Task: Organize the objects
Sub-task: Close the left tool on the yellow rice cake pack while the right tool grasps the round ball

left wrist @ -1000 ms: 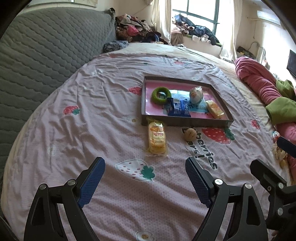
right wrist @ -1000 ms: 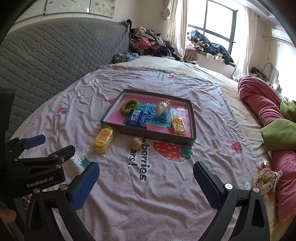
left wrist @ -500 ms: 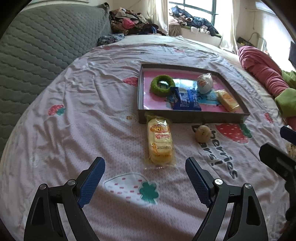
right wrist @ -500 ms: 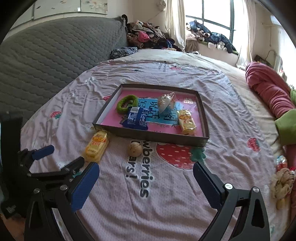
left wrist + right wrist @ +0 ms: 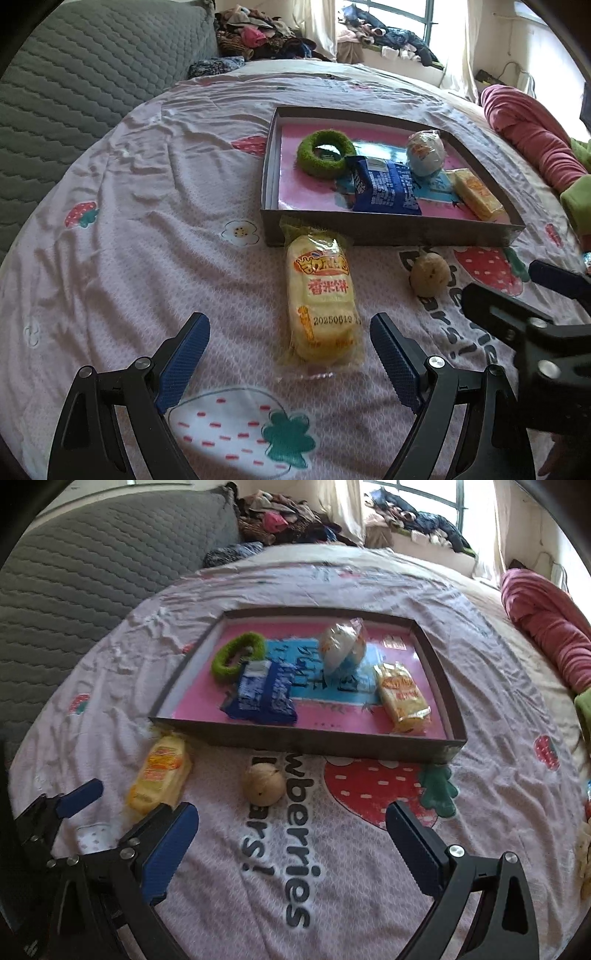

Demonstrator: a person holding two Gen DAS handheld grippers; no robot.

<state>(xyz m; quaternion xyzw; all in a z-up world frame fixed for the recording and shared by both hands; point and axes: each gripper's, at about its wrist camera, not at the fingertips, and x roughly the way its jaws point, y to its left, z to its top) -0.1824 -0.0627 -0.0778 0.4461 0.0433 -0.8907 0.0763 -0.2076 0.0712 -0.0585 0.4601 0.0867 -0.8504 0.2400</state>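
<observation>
Yellow plastic-wrapped rice-cracker packet (image 5: 322,300) lay at centre frame on the pink strawberry-print bedsheet (image 5: 147,221), its far end touching the grey shallow cardboard tray (image 5: 391,232). Left gripper (image 5: 288,354) hovered near it, jaws wide apart, empty. Right gripper (image 5: 291,845), jaws likewise apart, hung below the small round tan ball (image 5: 263,784) at lower centre.

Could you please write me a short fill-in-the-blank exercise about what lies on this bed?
1. The ring in the tray is ____ in colour.
2. The number of items in the tray is ____.
3. Between the left gripper fingers lies a ____ snack pack.
4. The ball lies ____ the tray.

Answers: green; four; yellow; outside
</observation>
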